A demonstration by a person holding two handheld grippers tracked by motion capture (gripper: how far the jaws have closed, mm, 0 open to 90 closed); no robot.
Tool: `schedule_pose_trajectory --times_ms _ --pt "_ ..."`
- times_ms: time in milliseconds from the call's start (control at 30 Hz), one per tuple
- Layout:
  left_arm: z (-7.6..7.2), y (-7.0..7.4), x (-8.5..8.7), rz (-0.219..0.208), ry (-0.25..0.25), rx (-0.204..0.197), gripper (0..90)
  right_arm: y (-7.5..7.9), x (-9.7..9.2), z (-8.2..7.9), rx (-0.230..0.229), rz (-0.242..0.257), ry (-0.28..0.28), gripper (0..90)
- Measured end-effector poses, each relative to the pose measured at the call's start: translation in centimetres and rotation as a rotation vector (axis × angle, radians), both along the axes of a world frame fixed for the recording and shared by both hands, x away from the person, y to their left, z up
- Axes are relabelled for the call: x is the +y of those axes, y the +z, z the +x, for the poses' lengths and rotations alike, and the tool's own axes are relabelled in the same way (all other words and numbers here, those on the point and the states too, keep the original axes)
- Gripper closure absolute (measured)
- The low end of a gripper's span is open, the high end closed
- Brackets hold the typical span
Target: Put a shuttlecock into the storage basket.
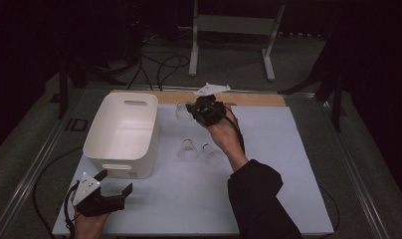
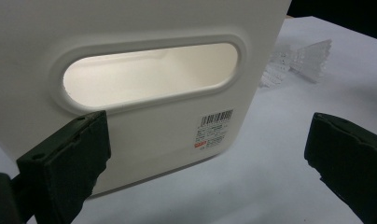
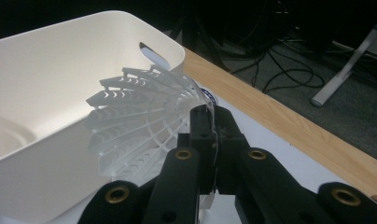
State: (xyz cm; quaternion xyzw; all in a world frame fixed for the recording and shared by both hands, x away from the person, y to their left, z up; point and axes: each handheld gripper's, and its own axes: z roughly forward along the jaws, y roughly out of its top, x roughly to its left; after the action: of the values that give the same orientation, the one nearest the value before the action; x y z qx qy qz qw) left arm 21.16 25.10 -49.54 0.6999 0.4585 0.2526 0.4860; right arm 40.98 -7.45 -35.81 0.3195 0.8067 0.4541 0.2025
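Observation:
My right gripper (image 1: 190, 110) is shut on the skirt of a white plastic shuttlecock (image 3: 140, 121), held just above the mat beside the far right corner of the white bin (image 1: 120, 130). In the right gripper view the jaws pinch the skirt's edge, with the bin's wall (image 3: 46, 84) right behind it. Two more shuttlecocks (image 1: 187, 149) (image 1: 211, 154) lie on the white mat to the right of the bin. My left gripper (image 1: 112, 185) stands open near the bin's front wall, nothing between its jaws. The bin's handle slot (image 2: 149, 74) faces it.
The white mat (image 1: 268, 164) covers the table, with a wooden strip (image 1: 253, 98) along its far edge. Cables (image 1: 159, 64) and a white metal stand (image 1: 234, 30) are on the floor beyond. A barcode label (image 2: 214, 129) sits low on the bin's front.

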Motion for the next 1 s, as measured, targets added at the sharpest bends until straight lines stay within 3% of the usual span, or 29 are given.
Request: schedule_pose_trajectory --times_ms 1000 --pt "0.0 0.0 0.0 -0.002 -0.003 -0.005 1.0 0.4 1.7 1.0 0.004 0.052 0.026 88.4"
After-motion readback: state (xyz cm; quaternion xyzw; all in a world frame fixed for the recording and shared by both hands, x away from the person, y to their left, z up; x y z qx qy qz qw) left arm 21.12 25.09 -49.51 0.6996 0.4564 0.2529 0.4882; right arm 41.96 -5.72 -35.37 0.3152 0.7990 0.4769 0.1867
